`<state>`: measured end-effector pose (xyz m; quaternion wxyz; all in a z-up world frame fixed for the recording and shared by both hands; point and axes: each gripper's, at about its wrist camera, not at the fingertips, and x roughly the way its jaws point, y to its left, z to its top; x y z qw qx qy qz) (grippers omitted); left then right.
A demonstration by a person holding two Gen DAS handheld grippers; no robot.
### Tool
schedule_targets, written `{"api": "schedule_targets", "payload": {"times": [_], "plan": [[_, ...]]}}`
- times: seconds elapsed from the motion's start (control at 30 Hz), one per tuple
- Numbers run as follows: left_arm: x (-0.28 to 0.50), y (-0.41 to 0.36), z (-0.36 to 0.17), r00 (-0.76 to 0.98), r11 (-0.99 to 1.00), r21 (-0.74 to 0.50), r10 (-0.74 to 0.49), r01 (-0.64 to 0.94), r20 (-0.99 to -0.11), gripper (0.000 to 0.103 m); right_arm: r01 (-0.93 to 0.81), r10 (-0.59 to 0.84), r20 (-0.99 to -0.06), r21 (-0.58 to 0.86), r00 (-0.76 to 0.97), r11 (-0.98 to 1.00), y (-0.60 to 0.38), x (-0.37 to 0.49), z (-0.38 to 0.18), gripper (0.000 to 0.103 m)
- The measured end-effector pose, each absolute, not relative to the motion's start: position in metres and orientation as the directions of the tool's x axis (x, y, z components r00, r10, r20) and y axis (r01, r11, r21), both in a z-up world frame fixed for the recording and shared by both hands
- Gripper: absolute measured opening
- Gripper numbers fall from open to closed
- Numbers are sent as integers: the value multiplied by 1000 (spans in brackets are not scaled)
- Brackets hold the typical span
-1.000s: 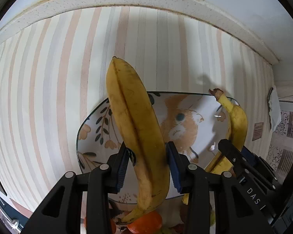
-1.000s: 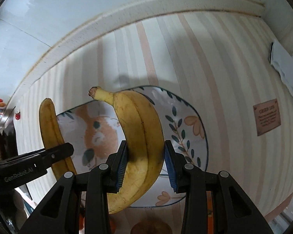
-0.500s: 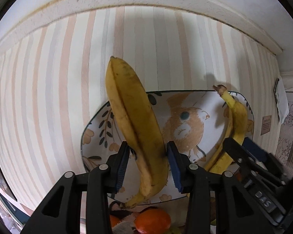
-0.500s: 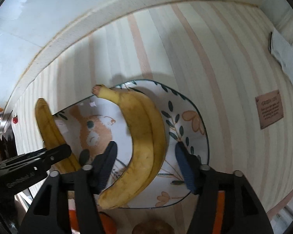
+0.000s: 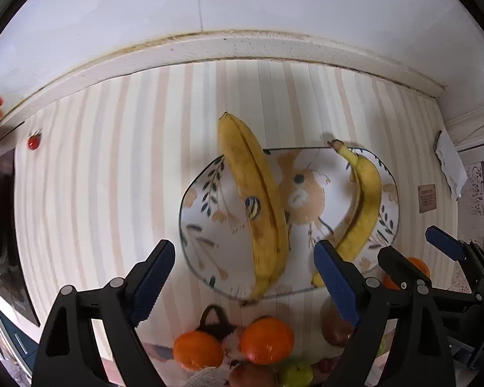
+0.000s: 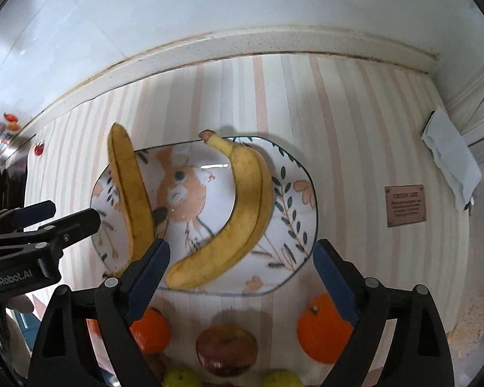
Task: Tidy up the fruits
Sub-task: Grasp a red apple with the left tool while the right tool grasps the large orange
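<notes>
Both bananas lie on the fox-print plate (image 6: 293,167): left banana (image 5: 255,200) at 9, right banana (image 6: 242,213) at 3. Left tool (image 5: 245,277) and right tool (image 6: 242,274) both spread, gripping nothing.

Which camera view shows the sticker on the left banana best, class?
The left wrist view: the sticker faces that camera on the left banana, which lies on the plate. In the right wrist view that banana appears edge-on, sticker hidden.
</notes>
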<state>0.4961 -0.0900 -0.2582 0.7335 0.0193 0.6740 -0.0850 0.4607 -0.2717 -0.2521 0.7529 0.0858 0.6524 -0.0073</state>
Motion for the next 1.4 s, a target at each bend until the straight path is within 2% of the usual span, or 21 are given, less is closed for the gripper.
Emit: {"api": "schedule_targets", "payload": {"times": [0.53, 0.9, 1.0, 1.17, 1.4], "plan": [[409, -65, -159, 324, 991, -73, -107, 115, -940, 88, 68, 83, -926, 116, 369, 991, -259, 385, -149, 93], [366, -55, -127, 339, 991, -101, -127, 92, -932, 88, 62, 162, -904, 202, 395, 977, -263, 343, -114, 93], [359, -51, -141, 311, 994, -78, -100, 82, -945, 88, 87, 189, -914, 234, 360, 968, -271, 335, -127, 93], [346, -43, -198, 169, 997, -39, -49, 62, -984, 88, 188, 205, -951, 251, 234, 950, -297, 327, -180, 93], [324, -46, -291, -111, 993, -116, -112, 26, -987, 88, 302, 277, -958, 286, 75, 909, -317, 309, -252, 93]]}}
